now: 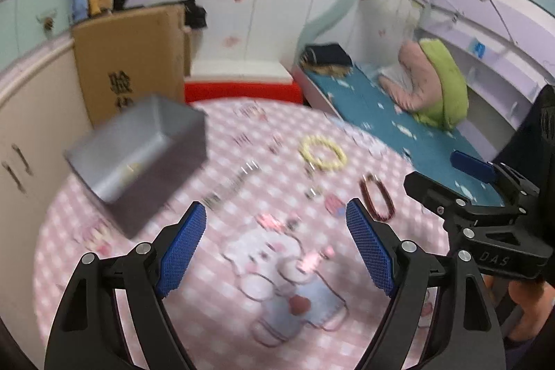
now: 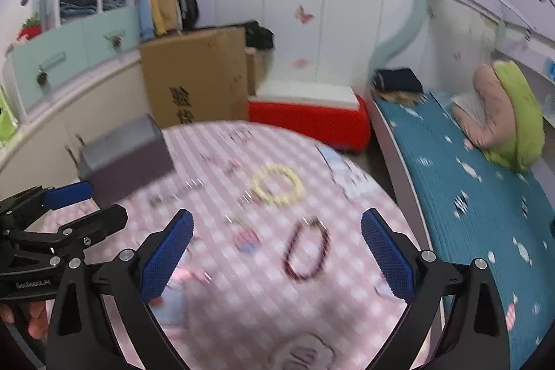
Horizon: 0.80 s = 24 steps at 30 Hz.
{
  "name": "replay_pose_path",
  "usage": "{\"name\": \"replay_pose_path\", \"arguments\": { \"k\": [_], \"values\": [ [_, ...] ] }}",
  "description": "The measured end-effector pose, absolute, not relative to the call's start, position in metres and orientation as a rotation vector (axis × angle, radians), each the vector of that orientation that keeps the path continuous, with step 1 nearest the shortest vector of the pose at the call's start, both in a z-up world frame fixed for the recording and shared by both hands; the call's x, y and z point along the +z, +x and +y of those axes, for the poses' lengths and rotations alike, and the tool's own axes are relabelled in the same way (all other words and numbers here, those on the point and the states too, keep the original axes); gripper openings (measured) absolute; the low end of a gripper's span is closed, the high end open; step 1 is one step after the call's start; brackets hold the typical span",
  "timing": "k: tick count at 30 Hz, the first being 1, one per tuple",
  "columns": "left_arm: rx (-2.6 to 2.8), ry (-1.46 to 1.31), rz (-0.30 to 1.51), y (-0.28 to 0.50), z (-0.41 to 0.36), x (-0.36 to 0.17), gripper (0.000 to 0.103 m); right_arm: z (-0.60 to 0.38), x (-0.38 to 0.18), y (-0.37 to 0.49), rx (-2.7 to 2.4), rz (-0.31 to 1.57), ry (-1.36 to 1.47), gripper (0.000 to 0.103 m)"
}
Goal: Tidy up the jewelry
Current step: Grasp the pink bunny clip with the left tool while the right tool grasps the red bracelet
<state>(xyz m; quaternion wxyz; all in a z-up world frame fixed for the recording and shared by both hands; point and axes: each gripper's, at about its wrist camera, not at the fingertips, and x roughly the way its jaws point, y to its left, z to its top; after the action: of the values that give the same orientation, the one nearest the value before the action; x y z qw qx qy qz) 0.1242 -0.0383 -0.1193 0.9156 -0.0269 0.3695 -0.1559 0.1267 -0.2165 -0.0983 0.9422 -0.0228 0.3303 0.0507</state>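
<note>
Both grippers hang over the round table point(image 1: 69, 266) with nothing between their blue pads: the left gripper point(image 1: 275, 231) stands spread wide, and the right gripper point(image 2: 277, 243) likewise. The grey box point(image 1: 138, 158) sits by the table's left edge with something pale and blurred inside. The yellow bracelet point(image 2: 276, 185) lies near the far edge, and the dark bracelet point(image 2: 307, 250) near the right edge, just ahead of the right gripper. Probably a reach between placements; next, the right gripper must lower and close across one side of the dark bracelet.

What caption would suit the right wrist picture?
Open right gripper above a dark red bracelet and yellow bracelet on a pink checked table.
</note>
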Motion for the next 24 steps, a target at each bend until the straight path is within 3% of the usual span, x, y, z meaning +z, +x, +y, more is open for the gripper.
{"name": "replay_pose_path", "arguments": {
  "k": [12, 14, 16, 20, 21, 22, 24],
  "values": [
    [-0.296, 0.100, 0.850, 0.128, -0.082, -0.177, 0.080, -0.248, -0.144, 0.121, 0.076, 0.785, 0.018, 0.095],
    [-0.291, 0.132, 0.857, 0.131, -0.084, -0.182, 0.073, -0.249, -0.148, 0.122, 0.076, 0.794, 0.023, 0.095],
    [-0.293, 0.153, 0.876, 0.133, -0.086, -0.188, 0.057, -0.250, -0.149, 0.123, 0.083, 0.798, 0.029, 0.095],
    [-0.303, 0.175, 0.894, 0.137, -0.088, -0.193, 0.048, -0.249, -0.153, 0.128, 0.079, 0.805, 0.026, 0.095],
    [-0.300, 0.182, 0.892, 0.136, -0.088, -0.193, 0.041, -0.250, -0.154, 0.130, 0.073, 0.811, 0.028, 0.095],
    [-0.302, 0.188, 0.889, 0.136, -0.089, -0.193, 0.028, -0.250, -0.156, 0.133, 0.070, 0.817, 0.034, 0.095],
    [-0.293, 0.213, 0.882, 0.137, -0.089, -0.193, 0.017, -0.252, -0.159, 0.139, 0.059, 0.828, 0.038, 0.095]
  ]
}}
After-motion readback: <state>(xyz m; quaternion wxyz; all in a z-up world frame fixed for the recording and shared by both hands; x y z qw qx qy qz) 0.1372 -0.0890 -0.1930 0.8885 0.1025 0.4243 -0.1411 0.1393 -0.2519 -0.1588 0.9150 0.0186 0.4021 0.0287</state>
